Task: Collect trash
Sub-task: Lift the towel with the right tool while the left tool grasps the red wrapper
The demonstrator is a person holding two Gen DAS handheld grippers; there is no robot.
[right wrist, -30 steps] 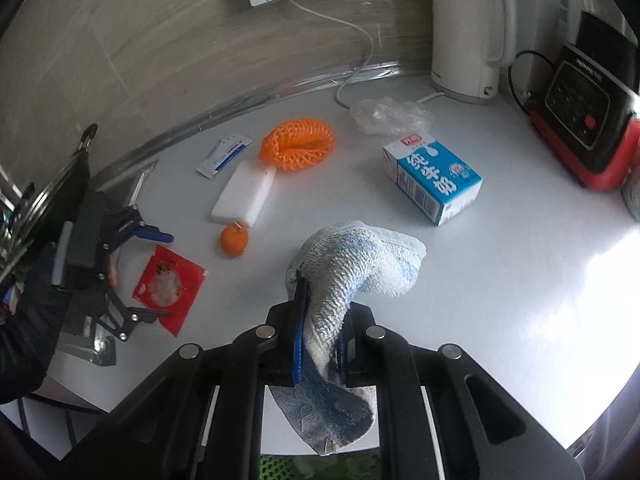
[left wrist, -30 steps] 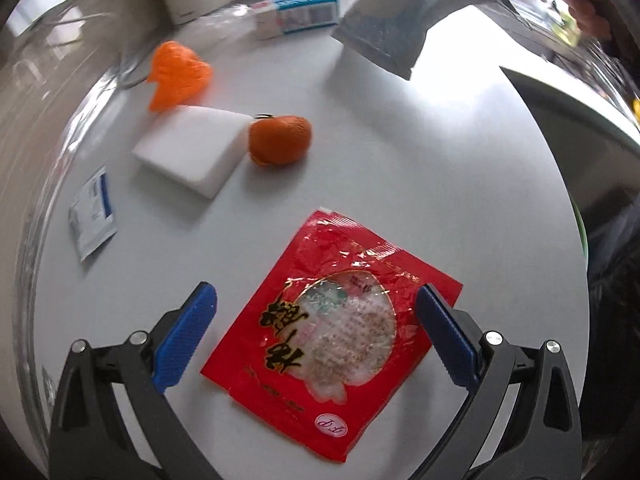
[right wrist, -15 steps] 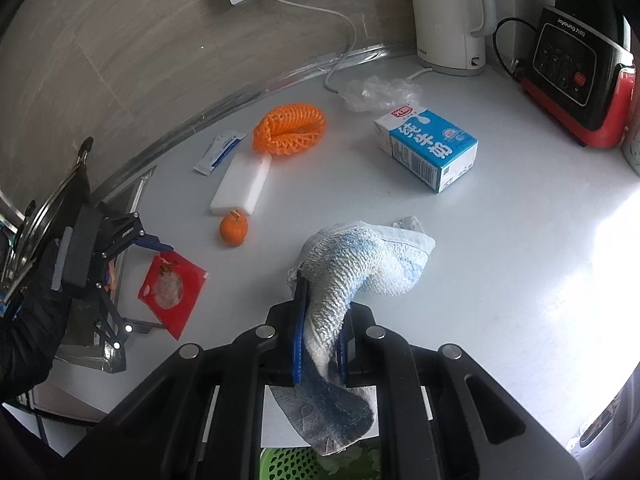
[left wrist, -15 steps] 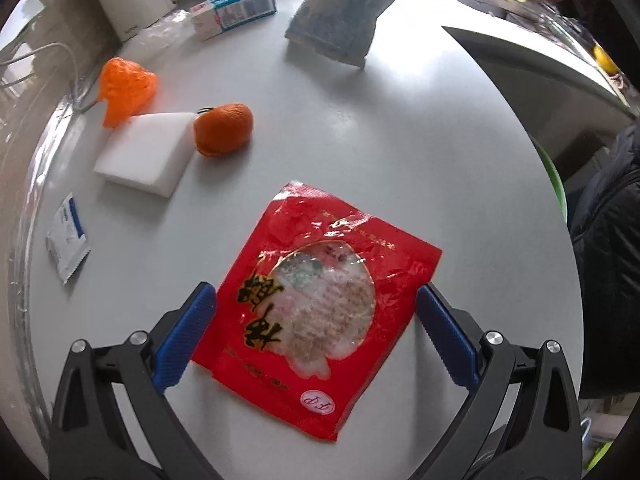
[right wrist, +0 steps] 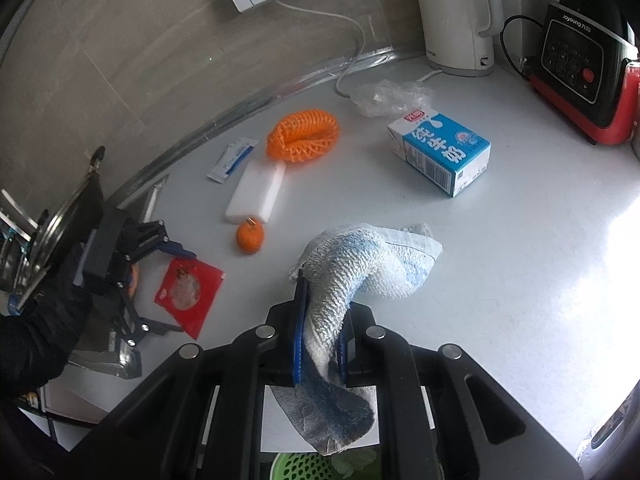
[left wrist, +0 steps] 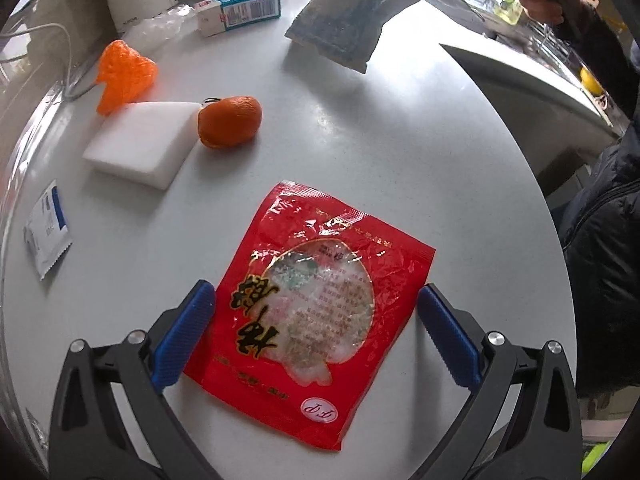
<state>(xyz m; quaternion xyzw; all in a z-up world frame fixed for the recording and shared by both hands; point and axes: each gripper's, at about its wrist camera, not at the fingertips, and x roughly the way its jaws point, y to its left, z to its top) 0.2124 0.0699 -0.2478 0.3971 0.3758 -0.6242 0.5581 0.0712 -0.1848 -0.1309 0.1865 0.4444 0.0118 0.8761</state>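
A red snack wrapper lies flat on the white counter, and my left gripper stands open with its blue fingers on either side of it, just above. The same wrapper and left gripper show at the left of the right wrist view. My right gripper is shut on a white and blue cloth, held over the counter's near edge. That cloth hangs at the top of the left wrist view. A green basket shows below the right gripper.
On the counter lie an orange, a white sponge block, orange foam netting, a small sachet, a blue milk carton and crumpled clear plastic. A kettle and a black and red appliance stand at the back.
The left gripper has tilted and closed in slightly on the red wrapper, which now sits more squarely between the fingers. The right gripper keeps hold of the cloth with little shift.
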